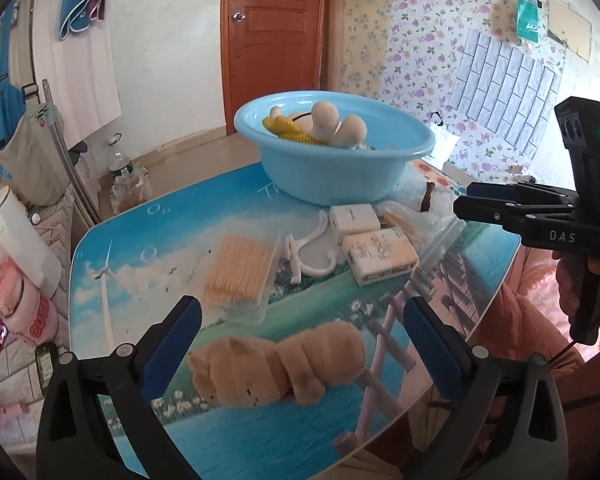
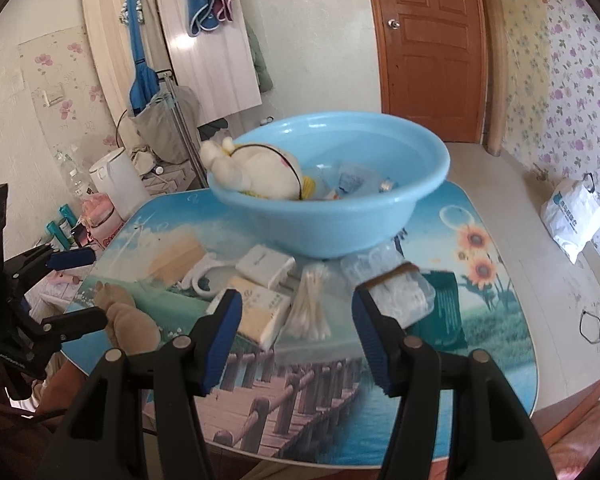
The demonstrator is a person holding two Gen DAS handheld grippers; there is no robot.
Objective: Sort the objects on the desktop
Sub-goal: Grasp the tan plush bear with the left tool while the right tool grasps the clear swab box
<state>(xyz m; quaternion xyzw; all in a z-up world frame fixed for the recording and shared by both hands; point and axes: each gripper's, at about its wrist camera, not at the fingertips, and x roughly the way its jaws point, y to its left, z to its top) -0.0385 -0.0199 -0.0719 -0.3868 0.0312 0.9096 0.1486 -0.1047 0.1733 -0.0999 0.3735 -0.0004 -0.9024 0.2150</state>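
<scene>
A tan plush cat lies on the picture-printed table between the open fingers of my left gripper; it also shows in the right wrist view. A light blue basin at the far side holds a white plush toy and a yellow item. My right gripper is open and empty above a tissue pack and cotton swabs. A toothpick box, a white hook and a white adapter lie before the basin.
A clear bag of small items and a green packet lie on the table's right. A white kettle, a pink jar and bottles stand beside the table's left. A white bag lies on the floor.
</scene>
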